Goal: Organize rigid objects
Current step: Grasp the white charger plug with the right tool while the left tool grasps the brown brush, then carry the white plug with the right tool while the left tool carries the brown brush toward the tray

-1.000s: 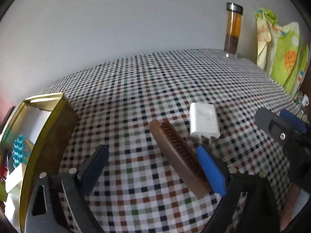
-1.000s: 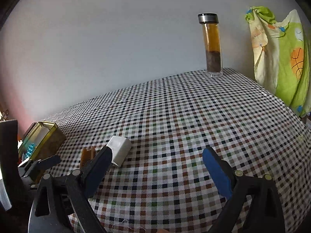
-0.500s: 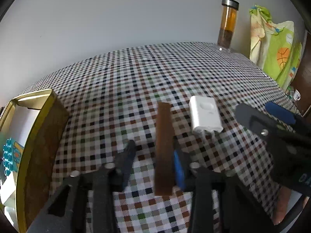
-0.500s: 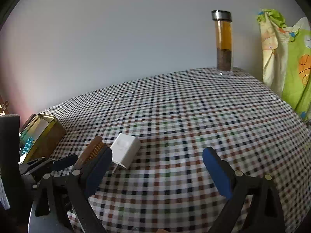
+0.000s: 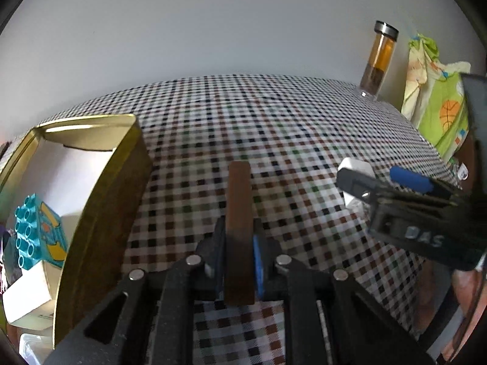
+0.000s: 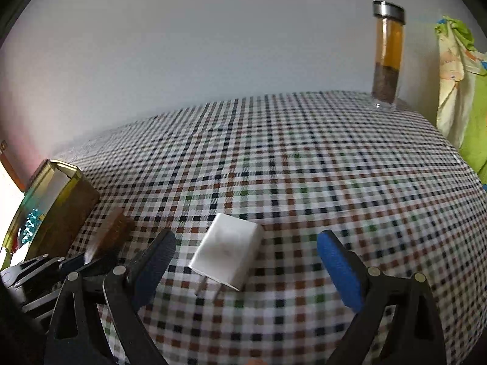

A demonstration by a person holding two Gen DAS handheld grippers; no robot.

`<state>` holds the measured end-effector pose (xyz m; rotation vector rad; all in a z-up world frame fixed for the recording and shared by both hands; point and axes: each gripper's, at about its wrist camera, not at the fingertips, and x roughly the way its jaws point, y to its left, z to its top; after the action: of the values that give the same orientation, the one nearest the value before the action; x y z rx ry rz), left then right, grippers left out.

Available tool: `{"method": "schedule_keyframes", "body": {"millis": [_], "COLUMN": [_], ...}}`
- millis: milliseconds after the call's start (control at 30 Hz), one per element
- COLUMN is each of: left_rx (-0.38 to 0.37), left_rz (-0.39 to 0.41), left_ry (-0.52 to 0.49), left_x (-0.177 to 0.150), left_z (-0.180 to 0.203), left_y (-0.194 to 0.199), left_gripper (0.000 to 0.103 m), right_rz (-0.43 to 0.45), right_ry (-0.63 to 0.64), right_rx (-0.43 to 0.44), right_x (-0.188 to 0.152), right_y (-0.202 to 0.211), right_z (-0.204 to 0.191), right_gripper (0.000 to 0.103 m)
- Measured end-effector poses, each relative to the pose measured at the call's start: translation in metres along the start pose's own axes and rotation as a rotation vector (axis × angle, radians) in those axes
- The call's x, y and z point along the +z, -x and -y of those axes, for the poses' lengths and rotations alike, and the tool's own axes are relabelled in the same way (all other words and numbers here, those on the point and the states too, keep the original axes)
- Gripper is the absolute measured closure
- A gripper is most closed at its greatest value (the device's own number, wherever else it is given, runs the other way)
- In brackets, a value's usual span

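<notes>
Tabletop (image 6: 334,167): woven cloth, small check, matt. Tin box (image 5: 100,213), left of frame: metal, glossy gold inner wall and rim, duller brown outside. Comb (image 5: 240,213), centre: wood-look, brown, smooth satin face. Charger (image 6: 226,254), lower centre: white plastic, smooth, slight sheen. Bottle (image 6: 388,60), upper right: clear glass or plastic, brushed metal cap. Toy block (image 5: 29,237), lower left: glossy teal plastic. Hanging fabric (image 5: 438,112), right edge: printed cloth, matt. Left gripper (image 5: 239,252) frame: matt black plastic, blue rubbery pad, shiny metal pins.
</notes>
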<state>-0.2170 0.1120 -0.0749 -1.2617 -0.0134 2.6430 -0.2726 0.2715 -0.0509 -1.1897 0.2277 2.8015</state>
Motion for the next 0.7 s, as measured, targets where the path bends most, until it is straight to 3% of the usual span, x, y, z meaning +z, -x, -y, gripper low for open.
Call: {"method": "schedule_keyframes", "body": {"millis": [33,100,167,300,700], "left_rx": [-0.002,0.006,0.016,0.028,0.018], "left_rz": [0.001,0.004,0.016,0.038,0.073], "left_ry": [0.001,-0.008,-0.019,-0.027,-0.032], "left_x": [-0.001,-0.001,-0.001,0.0,-0.007], "left_z": [-0.001,0.002,0.004,0.007,0.007], "left_y": [0.001,0.001,0.004,0.006,0.017], "left_gripper": [0.089,0.089,0.089,0.089,0.089], "right_rz": [-0.015,-0.047,-0.067,-0.057,-0.009], "right_ry": [0.005,0.012,0.013,0.026,0.026], "right_rx": [-0.008,-0.028,-0.039,-0.043,0.051], "right_x": [0.001,0.002,0.003,0.002,-0.01], "right_y": [-0.004,-0.012,-0.016,-0.014,0.006], "right_z": [-0.002,-0.006,-0.006,-0.009,-0.015], "right_gripper": [0.008,0.024,0.03,0.061,0.063]}}
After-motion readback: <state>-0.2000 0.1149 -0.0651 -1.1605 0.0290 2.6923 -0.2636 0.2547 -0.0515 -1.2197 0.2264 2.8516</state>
